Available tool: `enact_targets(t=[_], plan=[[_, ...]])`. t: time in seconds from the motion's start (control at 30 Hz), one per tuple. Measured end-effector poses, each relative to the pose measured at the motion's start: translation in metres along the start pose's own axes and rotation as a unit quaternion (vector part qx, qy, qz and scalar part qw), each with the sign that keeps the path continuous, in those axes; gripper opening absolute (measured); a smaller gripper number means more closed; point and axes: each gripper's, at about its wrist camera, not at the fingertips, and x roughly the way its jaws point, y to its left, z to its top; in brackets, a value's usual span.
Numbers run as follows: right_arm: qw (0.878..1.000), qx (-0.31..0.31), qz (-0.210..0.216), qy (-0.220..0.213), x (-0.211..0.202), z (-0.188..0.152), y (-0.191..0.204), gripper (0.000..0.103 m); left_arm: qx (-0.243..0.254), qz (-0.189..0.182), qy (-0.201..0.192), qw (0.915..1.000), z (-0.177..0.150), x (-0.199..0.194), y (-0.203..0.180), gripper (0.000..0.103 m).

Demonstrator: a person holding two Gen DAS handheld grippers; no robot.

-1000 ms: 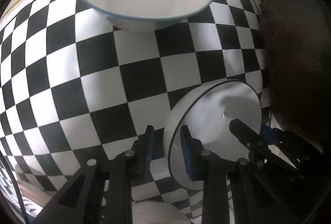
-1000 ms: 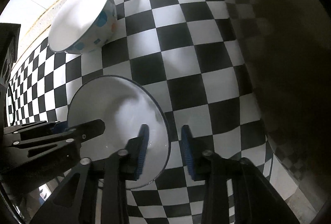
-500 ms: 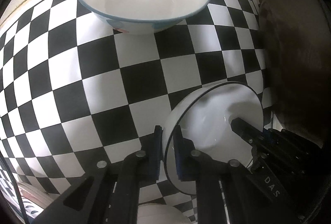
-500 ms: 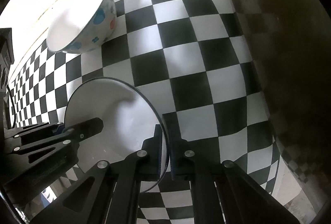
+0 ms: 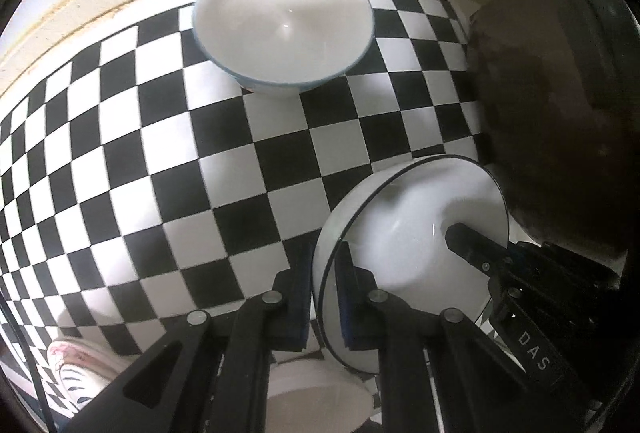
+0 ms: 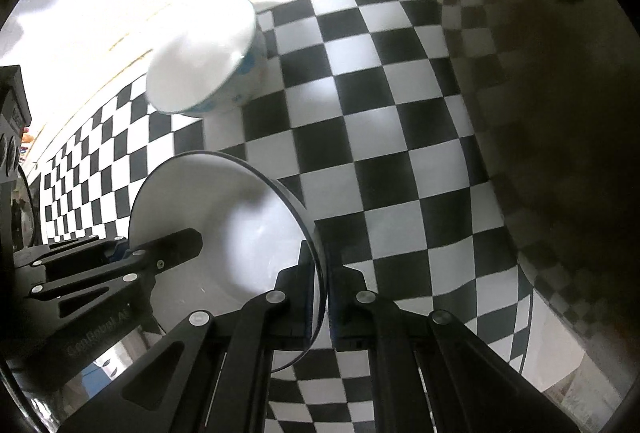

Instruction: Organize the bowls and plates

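jaws: both pairs pinched the black-rimmed bowl's rim, on opposite sides
left gripper [image 5: 323,287]: on its left edge
right gripper [image 6: 323,287]: on its right edge
black-rimmed bowl [image 5: 404,233]: tilted above the checkered table [image 5: 160,153]
dotted bowl [image 6: 204,61]: at the table's far edge

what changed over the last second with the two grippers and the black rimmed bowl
Both grippers closed: the left gripper and right gripper, open a second ago, now each pinch opposite rims of the black-rimmed bowl. It appears tipped up off the checkered cloth. The dotted bowl at the back stayed where it was.
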Motion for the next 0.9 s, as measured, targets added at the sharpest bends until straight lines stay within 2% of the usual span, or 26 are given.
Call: enact_targets(t=[0.27,0.6,0.73,0.9], plan=[[1.000,-0.008,0.018,-0.016,-0.032,-0.026,0.014,0.007,0.019,0.009,-0.010,0.9997,-0.035,-0.032,-0.006,0.009],[0.999,-0.017,0.038,-0.013,-0.057,-0.094,0.051,0.007,0.024,-0.004,0.000,0.9997,-0.092,-0.046,0.009,0.009],[0.999,-0.017,0.046,0.002,-0.053,-0.118,0.061,0.007,0.020,-0.002,0.012,0.9997,-0.109,-0.039,0.019,0.009],[0.998,-0.015,0.049,0.028,-0.029,-0.136,0.066,0.007,0.021,0.006,0.035,0.9991,-0.124,-0.021,0.028,0.009]])
